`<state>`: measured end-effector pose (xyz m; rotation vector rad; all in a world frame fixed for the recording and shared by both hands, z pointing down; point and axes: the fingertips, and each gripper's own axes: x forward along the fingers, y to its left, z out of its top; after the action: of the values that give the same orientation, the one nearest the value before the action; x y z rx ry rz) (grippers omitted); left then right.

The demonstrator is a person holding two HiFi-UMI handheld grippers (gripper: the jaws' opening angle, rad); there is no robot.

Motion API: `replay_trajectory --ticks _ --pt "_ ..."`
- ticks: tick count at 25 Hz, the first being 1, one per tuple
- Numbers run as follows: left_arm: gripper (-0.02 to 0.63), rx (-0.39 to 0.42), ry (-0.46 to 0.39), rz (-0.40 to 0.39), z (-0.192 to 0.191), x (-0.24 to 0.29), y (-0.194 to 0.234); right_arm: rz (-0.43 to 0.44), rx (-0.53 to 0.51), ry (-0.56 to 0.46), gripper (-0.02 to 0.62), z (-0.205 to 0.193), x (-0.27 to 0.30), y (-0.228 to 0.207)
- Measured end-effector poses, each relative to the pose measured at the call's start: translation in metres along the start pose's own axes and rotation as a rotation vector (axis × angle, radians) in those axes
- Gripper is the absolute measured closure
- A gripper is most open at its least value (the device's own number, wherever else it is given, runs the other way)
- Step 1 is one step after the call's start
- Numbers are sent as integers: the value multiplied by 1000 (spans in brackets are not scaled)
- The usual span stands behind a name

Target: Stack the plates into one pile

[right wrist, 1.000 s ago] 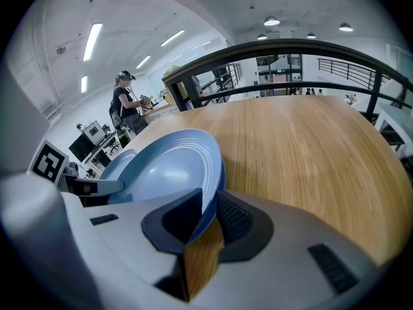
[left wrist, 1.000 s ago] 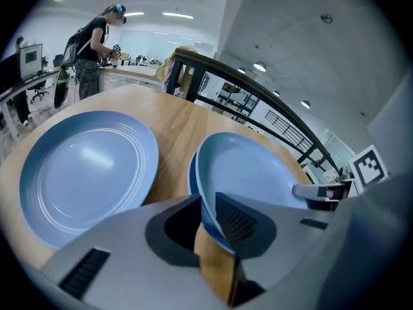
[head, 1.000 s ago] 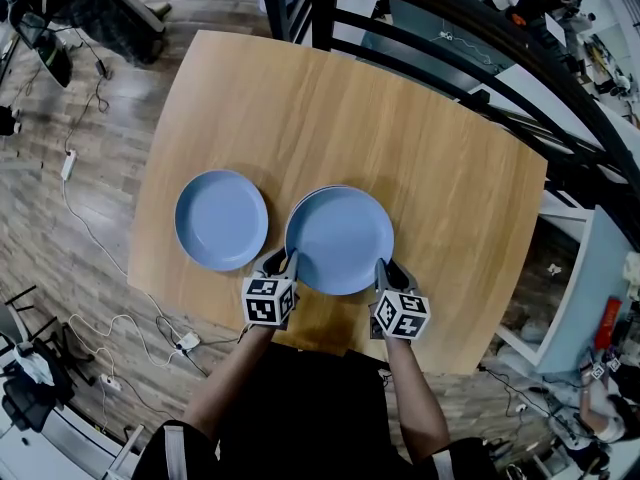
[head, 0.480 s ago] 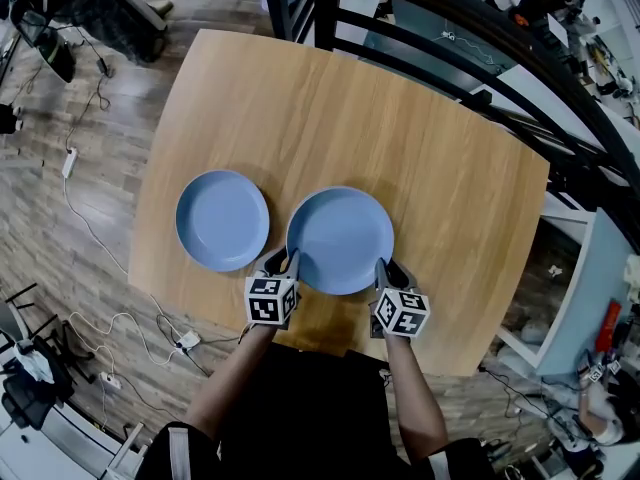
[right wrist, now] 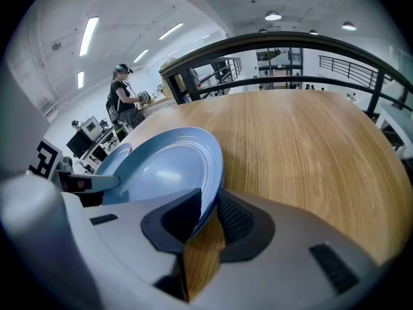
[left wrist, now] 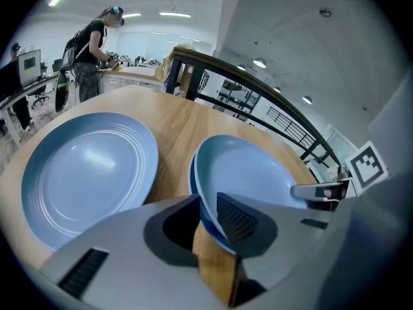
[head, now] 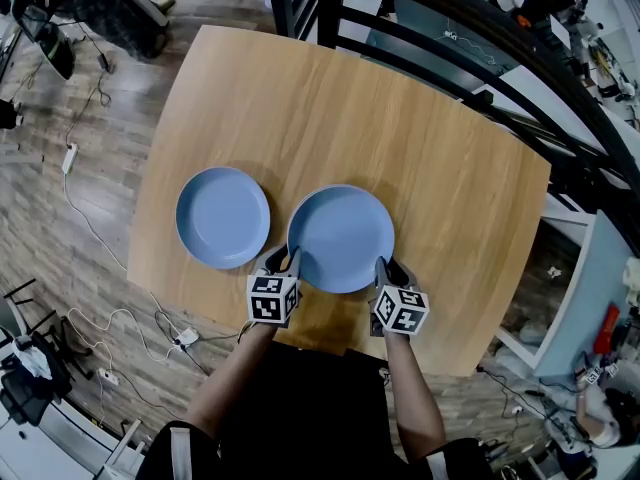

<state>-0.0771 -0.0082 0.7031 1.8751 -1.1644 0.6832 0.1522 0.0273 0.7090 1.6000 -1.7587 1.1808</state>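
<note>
The table (head: pixel 440 178) is bare wood over its far half and right side, open to reach across, up to the black railing (head: pixel 478 96) past the far edge. Near the front, the single plate (head: pixel 222 218) and the stacked plates (head: pixel 340 238) leave only a thin strip of wood between them. The left gripper (head: pixel 290 261) and right gripper (head: pixel 382 266), jaws just opening round the stack's rim, block its near side.

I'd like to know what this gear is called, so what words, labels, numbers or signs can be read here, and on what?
No readable words or numbers anywhere.
Left cube, right cube: black-and-white square patterns, not letters.
Single plate, stacked plates: plain blue, no print.
Table: bare wood, no label.
Red thing at the right edge: too small to read.
</note>
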Motion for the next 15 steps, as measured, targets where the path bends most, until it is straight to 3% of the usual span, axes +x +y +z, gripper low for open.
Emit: replay_trajectory --ticks 15 --pt "490 17 4 7 1 -3 -1 19 -9 -8 454 4 -1 5"
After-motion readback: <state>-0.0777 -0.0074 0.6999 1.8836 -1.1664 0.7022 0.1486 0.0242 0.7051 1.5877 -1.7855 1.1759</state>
